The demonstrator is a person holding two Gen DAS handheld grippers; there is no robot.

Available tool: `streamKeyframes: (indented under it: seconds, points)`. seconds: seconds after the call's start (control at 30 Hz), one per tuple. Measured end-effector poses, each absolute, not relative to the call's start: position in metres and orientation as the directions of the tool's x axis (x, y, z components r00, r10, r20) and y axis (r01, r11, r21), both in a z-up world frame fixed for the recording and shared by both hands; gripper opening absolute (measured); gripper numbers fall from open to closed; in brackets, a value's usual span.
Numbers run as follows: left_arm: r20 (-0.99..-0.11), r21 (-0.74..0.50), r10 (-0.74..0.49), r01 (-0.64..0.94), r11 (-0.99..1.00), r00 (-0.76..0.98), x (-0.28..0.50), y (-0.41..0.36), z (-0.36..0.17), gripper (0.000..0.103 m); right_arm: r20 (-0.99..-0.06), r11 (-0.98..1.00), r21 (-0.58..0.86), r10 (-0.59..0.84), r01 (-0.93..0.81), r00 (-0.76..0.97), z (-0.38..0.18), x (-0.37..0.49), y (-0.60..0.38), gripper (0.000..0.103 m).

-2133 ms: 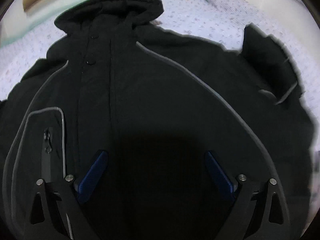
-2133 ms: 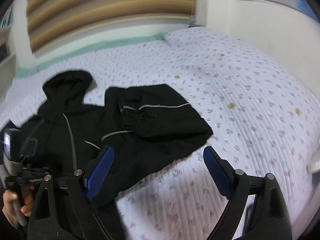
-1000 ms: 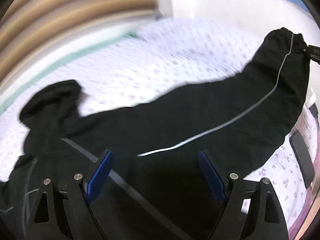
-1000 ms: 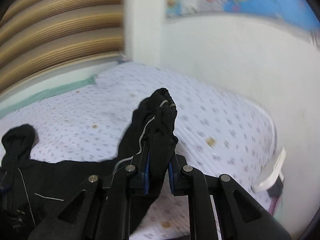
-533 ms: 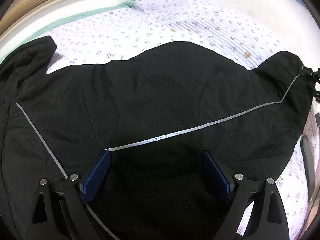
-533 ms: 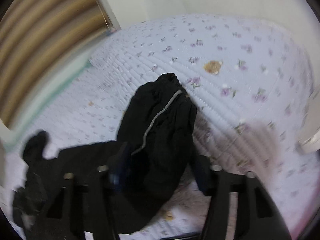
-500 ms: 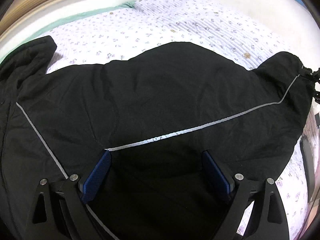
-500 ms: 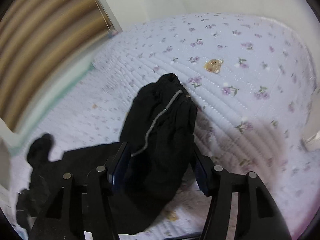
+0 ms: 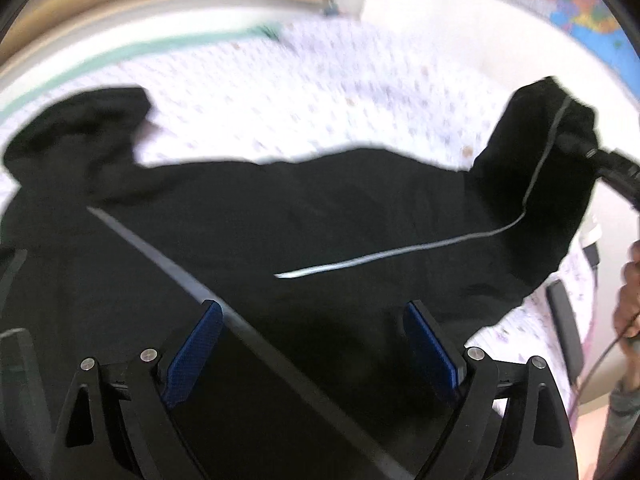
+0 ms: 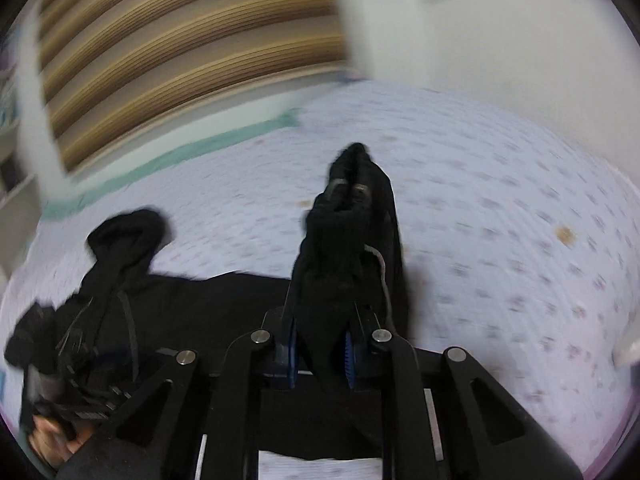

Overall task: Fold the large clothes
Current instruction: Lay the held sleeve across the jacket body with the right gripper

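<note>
A black hooded jacket with grey piping lies on the bed, its hood at the upper left. My left gripper is open and empty just above the jacket's body. My right gripper is shut on the cuff end of the jacket's sleeve and holds it raised off the bed. In the left wrist view the sleeve stretches to the right, where the right gripper holds its end. The hood also shows in the right wrist view.
The bed has a white quilt with a small floral print. A wooden slatted headboard and a white wall stand behind it. A dark flat object lies at the bed's right edge.
My right gripper, open around the sleeve half a second ago, has shut on its cuff end and lifted it. My left gripper has tilted up and stays open over the jacket.
</note>
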State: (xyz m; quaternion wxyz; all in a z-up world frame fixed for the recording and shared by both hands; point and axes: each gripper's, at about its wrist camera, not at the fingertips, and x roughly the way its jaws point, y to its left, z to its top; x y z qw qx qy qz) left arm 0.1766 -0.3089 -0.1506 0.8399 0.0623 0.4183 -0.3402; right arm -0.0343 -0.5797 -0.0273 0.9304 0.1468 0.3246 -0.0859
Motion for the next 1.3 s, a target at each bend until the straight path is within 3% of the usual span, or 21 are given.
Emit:
streamKeyframes:
  seconds: [0.27, 0.4, 0.53, 0.8, 0.97, 1.03, 1.13, 1.3]
  points:
    - [-0.689, -0.175, -0.466, 0.496, 0.85, 0.555, 0.162, -0.163, -0.102, 0.092, -0.659, 0.988, 0.151, 0.098, 0.004, 0.746, -0.007, 0.014, -0.426, 0.021]
    - [-0.674, -0.168, -0.411, 0.415, 0.894, 0.613, 0.148, -0.107, -0.101, 0.092, -0.692, 0.982, 0.144, 0.19, -0.124, 0.697, -0.008, 0.038, -0.344, 0.021]
    - [-0.675, -0.249, -0.433, 0.368, 0.896, 0.597, 0.143, -0.062, -0.113, 0.092, -0.751, 0.977, 0.125, 0.206, -0.171, 0.627, -0.035, 0.055, -0.285, 0.021]
    - [-0.702, -0.273, -0.411, 0.314, 0.909, 0.582, 0.152, -0.03, -0.137, 0.092, -0.824, 0.954, 0.213, 0.291, -0.21, 0.487, -0.113, 0.092, -0.207, 0.021]
    - [-0.727, -0.31, -0.434, 0.311, 0.899, 0.532, 0.156, -0.024, -0.155, 0.092, -0.848, 0.963, 0.188, 0.259, -0.193, 0.462, -0.155, 0.103, -0.195, 0.026]
    - [-0.735, -0.316, -0.447, 0.326, 0.891, 0.51, 0.158, -0.028, -0.157, 0.092, -0.845, 0.962, 0.185, 0.26, -0.201, 0.467, -0.156, 0.102, -0.192, 0.031]
    - [-0.734, -0.357, -0.5, 0.364, 0.86, 0.46, 0.164, -0.038, -0.155, 0.092, -0.853, 0.958, 0.193, 0.27, -0.21, 0.447, -0.146, 0.096, -0.196, 0.052]
    - [-0.718, -0.468, -0.59, 0.371, 0.802, 0.368, 0.187, -0.061, -0.15, 0.092, -0.795, 0.952, 0.2, 0.297, -0.233, 0.528, -0.1, 0.046, -0.213, 0.053]
